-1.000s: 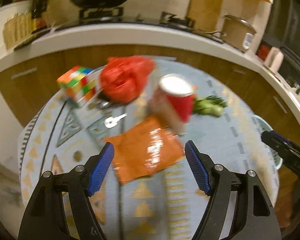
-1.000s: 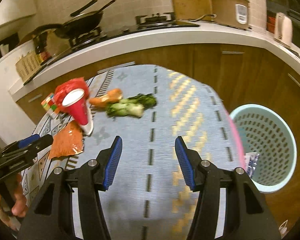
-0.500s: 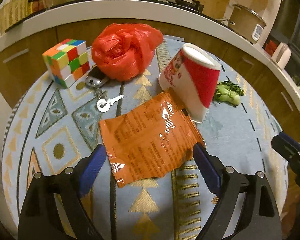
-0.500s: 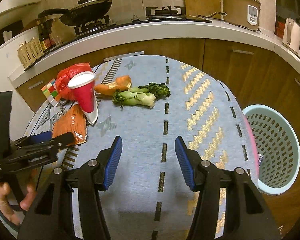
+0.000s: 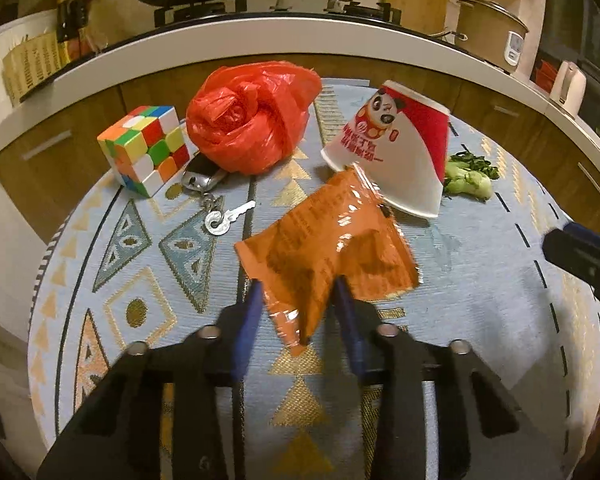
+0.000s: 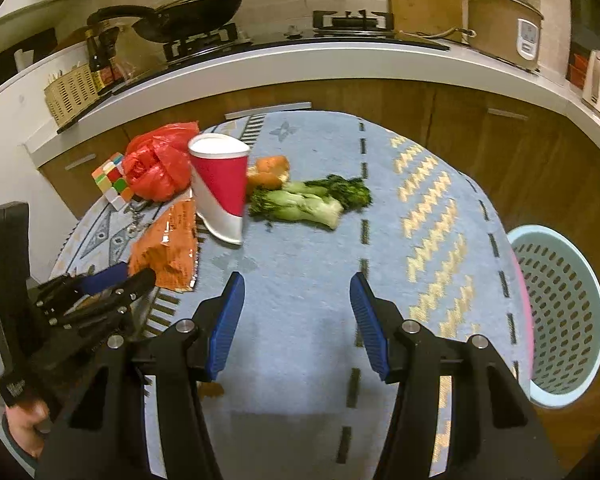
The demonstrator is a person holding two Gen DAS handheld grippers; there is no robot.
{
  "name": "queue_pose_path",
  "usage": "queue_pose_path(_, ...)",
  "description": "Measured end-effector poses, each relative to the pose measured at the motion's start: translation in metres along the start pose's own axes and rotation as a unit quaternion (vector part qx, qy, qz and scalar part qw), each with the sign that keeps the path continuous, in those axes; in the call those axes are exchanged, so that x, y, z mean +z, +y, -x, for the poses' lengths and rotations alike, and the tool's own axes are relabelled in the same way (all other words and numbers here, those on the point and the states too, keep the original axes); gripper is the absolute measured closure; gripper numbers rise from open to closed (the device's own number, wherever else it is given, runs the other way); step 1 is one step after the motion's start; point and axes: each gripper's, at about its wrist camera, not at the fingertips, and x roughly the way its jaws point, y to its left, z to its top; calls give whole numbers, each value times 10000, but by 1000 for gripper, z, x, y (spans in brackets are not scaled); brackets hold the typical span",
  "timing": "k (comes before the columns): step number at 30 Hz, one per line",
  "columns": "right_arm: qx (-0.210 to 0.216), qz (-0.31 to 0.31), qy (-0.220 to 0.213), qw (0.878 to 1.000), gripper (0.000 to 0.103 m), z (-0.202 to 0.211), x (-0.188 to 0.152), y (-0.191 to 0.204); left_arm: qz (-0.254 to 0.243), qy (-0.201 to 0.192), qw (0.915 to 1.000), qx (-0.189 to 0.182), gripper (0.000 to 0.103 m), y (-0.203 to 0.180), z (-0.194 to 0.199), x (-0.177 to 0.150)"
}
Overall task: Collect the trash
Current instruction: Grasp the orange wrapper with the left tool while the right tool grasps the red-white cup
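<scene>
Our left gripper (image 5: 298, 300) has just been closing its fingers on the near edge of the crinkled orange foil snack wrapper (image 5: 328, 248) lying on the bench (image 5: 480, 300); light, slippery, pinch deep. Right gripper (image 6: 296, 300) hangs open, empty.

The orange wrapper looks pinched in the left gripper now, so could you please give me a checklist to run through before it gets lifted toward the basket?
1. Grip: left gripper jaws have just been closing, and the near corner of the orange wrapper sits crumpled between them: ok.
2. Wrapper free of the paper cup: its far end lies right at the cup's rim, contact unclear: cannot tell.
3. Key outside the grip: ok.
4. Right gripper open, empty, not in the way: ok.
5. Basket upright, mouth open, beside the table edge: ok.
6. Path across the tablecloth: greens lie along it, so lift well over them: cannot tell.
</scene>
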Motion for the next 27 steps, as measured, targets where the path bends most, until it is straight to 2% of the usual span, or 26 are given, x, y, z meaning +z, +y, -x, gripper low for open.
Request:
queue_pose_path(5, 282, 257, 22, 9993, 52, -16, 19, 14, 161, -92, 9996, -226, 89, 8, 5, -3)
queue_pose_path(6, 351, 263, 66, 9990, 52, -20, 23, 16, 238, -119, 9991, -321, 101, 11, 6, -3)
queue_pose_path(8, 503, 250, 183, 9983, 50, -33, 31, 19, 352, -174, 9985, -394, 101, 17, 10, -4)
queue_pose_path(11, 678, 271, 209, 9971, 40, -47, 45, 22, 379, -335, 9986, -178, 101, 24, 15, -7)
queue_pose_path(15, 738, 380, 206, 9963, 39, -64, 60, 28, 662, -420, 9965, -296, 101, 36, 16, -9)
queue_pose_path(19, 726, 465, 183, 9961, 31, -79, 71, 35, 642, -488, 9963, -308, 101, 36, 17, -11)
queue_pose_path(25, 917, 560, 236, 9939, 31, -97, 80, 50, 828, -467, 9944, -460, 101, 44, 16, -10)
queue_pose_path(27, 997, 619, 187, 9929, 48, -96, 79, 55, 817, -474, 9945, -461, 101, 43, 15, -10)
